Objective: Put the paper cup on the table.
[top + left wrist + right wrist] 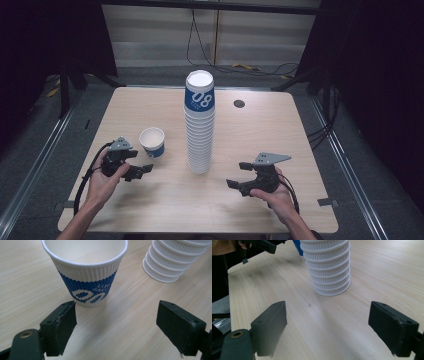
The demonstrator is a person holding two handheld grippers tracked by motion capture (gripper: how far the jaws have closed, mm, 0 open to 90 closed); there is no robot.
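The top cup of the stack carries a blue band with "08" in large white figures. The single cup has the same blue band with white markings; the small white writing on it in the left gripper view is too fine to read.

The stack stands upright near the middle of the tabletop, its cups inverted with the rims downward. The single cup stands upright, mouth up, left of the stack and well apart from it, toward the left edge.

The left hand comes in from the near edge and holds the left gripper low over the tabletop, pointing right, just on the near side of the single cup. Its jaws stand wide apart and grip nothing; the cup sits just beyond them.

The right hand holds the right gripper near the stack's base, pointing left toward it. Its jaws are also wide apart, with nothing between them.
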